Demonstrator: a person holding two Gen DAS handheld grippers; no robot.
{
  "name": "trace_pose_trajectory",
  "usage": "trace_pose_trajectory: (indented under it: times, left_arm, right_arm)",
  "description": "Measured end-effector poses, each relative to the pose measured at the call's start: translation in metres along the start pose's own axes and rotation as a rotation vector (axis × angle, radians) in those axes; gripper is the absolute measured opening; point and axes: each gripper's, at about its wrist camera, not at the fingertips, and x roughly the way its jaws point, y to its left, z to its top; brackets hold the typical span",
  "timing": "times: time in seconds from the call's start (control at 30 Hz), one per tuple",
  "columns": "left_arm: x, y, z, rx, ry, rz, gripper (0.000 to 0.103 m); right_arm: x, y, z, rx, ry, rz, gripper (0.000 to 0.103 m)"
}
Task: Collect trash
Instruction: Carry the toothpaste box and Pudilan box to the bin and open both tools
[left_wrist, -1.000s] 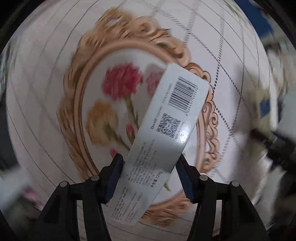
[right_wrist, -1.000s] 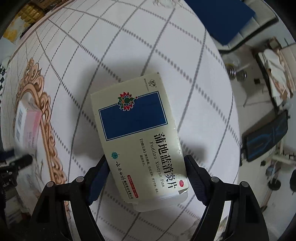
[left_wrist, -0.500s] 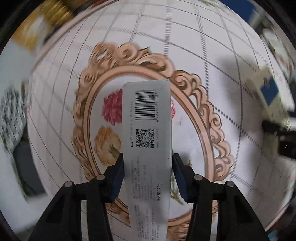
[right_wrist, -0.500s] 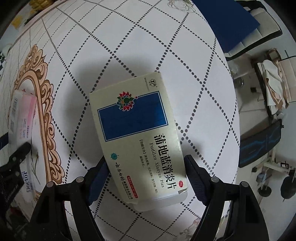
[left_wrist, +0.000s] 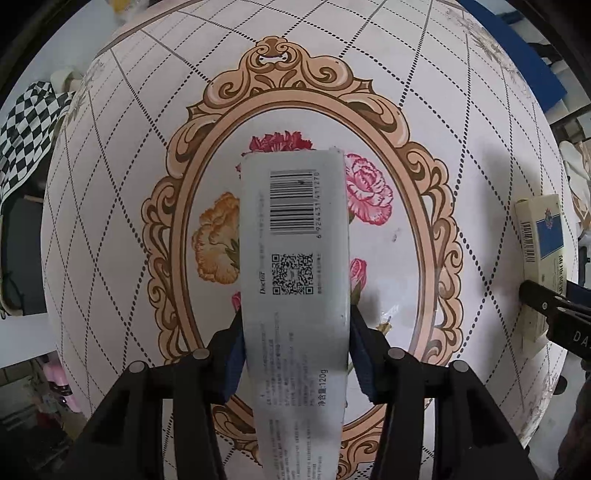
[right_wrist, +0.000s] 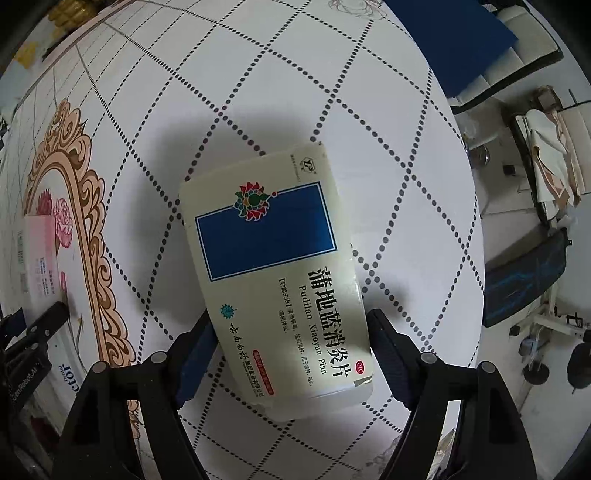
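My left gripper (left_wrist: 295, 354) pinches a long grey cardboard box (left_wrist: 293, 258), mid-frame. My right gripper (right_wrist: 291, 354) pinches a cream-and-blue medicine box (right_wrist: 273, 266). Both seem light and squashable, so I squeeze the sides gently.

A round table (left_wrist: 461, 122) with a white cloth of dotted diamonds and an ornate floral oval stands over a pale floor (right_wrist: 524, 229), beside a black-white checkered cloth (left_wrist: 26, 129).

The grey box (left_wrist: 295, 295) runs off the near edge; its small print is blurred. The medicine box (right_wrist: 280, 280) hides its own near end.
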Motion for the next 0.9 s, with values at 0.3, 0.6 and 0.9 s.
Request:
trace_pose_trajectory:
  times: [0.3,0.6,0.9]
  left_arm:
    - [-0.025,-0.015,-0.025,0.012,-0.076,0.044,0.043]
    - [-0.114,-0.017,-0.083,-0.009,-0.272,0.049,0.043]
    - [-0.185,0.040,-0.206,-0.035,-0.465,-0.006,0.043]
  right_arm:
    - [-0.007,0.013,-0.015,-0.052,-0.072,-0.012,0.078]
    - [-0.065,0.036,-0.086,-0.049,-0.269,0.009,0.078]
    - [-0.160,0.060,-0.226,-0.051,-0.492,0.037,0.078]
